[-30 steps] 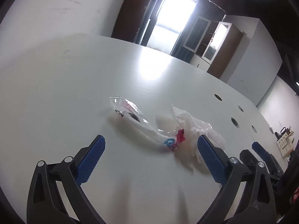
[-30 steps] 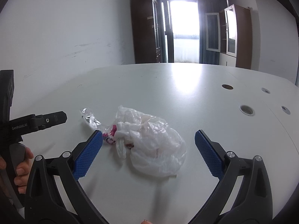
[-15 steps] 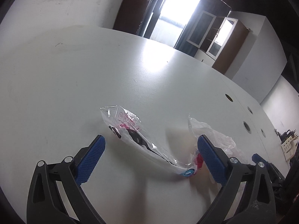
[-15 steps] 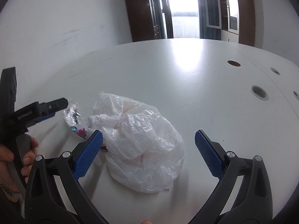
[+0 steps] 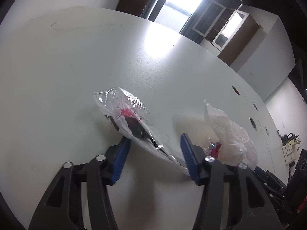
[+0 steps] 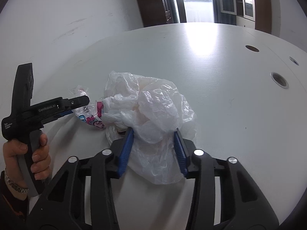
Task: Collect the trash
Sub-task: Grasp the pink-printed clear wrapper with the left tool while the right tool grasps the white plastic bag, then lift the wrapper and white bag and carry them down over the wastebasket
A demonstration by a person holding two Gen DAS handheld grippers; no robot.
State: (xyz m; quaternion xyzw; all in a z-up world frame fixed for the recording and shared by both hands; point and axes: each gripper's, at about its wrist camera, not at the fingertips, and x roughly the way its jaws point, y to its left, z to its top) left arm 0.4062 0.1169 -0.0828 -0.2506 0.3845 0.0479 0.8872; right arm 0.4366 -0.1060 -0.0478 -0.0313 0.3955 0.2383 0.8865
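Observation:
A clear plastic wrapper [image 5: 132,120] with red and black print lies on the white table [image 5: 67,61]. My left gripper [image 5: 155,143] has its blue pads on either side of the wrapper, partly closed around it. A crumpled white plastic bag [image 6: 151,111] lies to the right of it, also in the left wrist view [image 5: 230,134]. My right gripper [image 6: 153,138] has its pads pressed in on the bag's lower part. The left gripper [image 6: 76,105] shows in the right wrist view with the wrapper [image 6: 90,115] at its tip.
Round cable holes [image 6: 279,80] sit in the table at the right. A wall [image 6: 76,9] stands behind the table on the left, a bright doorway [image 6: 195,2] and cabinets beyond. A person's hand [image 6: 36,157] holds the left gripper's handle.
Both grippers have moved forward and narrowed from wide open. The left now brackets the wrapper; the right now squeezes the white bag.

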